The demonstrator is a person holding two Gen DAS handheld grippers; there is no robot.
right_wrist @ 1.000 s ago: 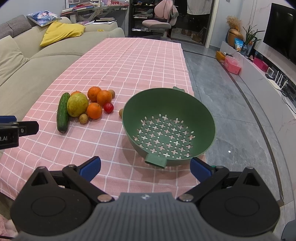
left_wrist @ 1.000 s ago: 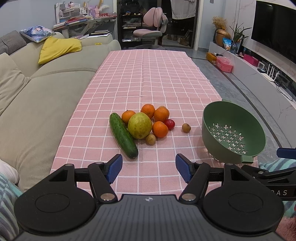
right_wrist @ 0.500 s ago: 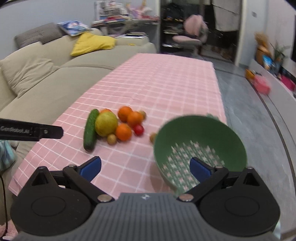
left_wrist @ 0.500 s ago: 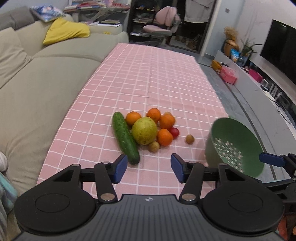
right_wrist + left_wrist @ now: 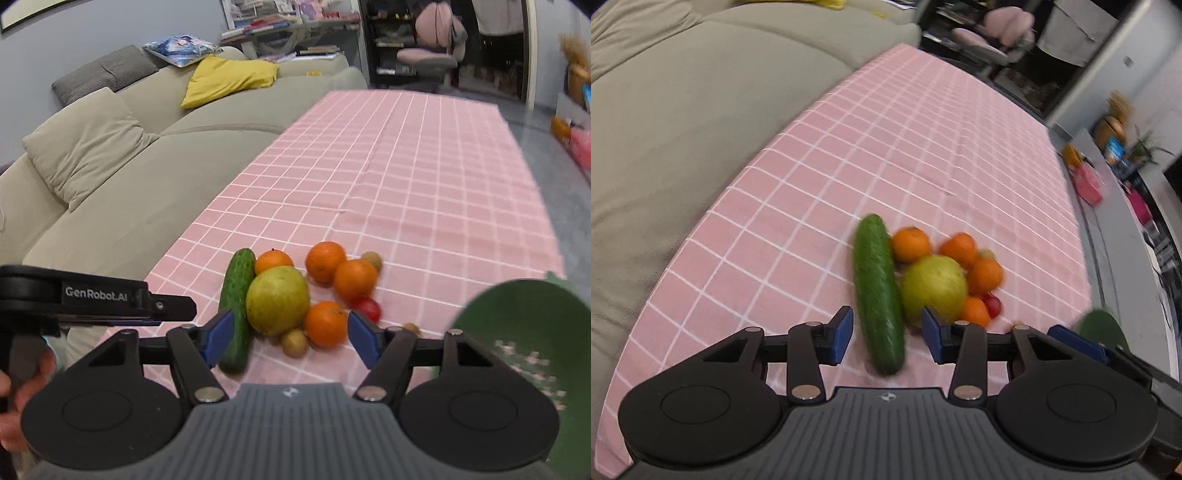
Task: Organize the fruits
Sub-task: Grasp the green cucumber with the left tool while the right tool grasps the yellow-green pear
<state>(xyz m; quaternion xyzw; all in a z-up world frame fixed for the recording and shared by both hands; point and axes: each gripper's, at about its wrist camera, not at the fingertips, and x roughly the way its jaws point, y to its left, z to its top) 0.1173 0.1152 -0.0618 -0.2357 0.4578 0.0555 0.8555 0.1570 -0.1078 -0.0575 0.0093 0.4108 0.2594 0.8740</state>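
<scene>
Closer to the fruit pile than a second ago: left gripper [image 5: 886, 336] closing around the cucumber [image 5: 877, 291], fingers not yet touching; right gripper [image 5: 288, 338] closing, unladen, before the pear [image 5: 277, 300]; green colander [image 5: 524, 332] right of the pear, on the desk [image 5: 406, 166]

"GenRobot.AI" on the left gripper [image 5: 173, 312]

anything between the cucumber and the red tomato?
Yes: the big yellow-green fruit and an orange sit between cucumber and tomato, clearest in the right wrist view.
</scene>
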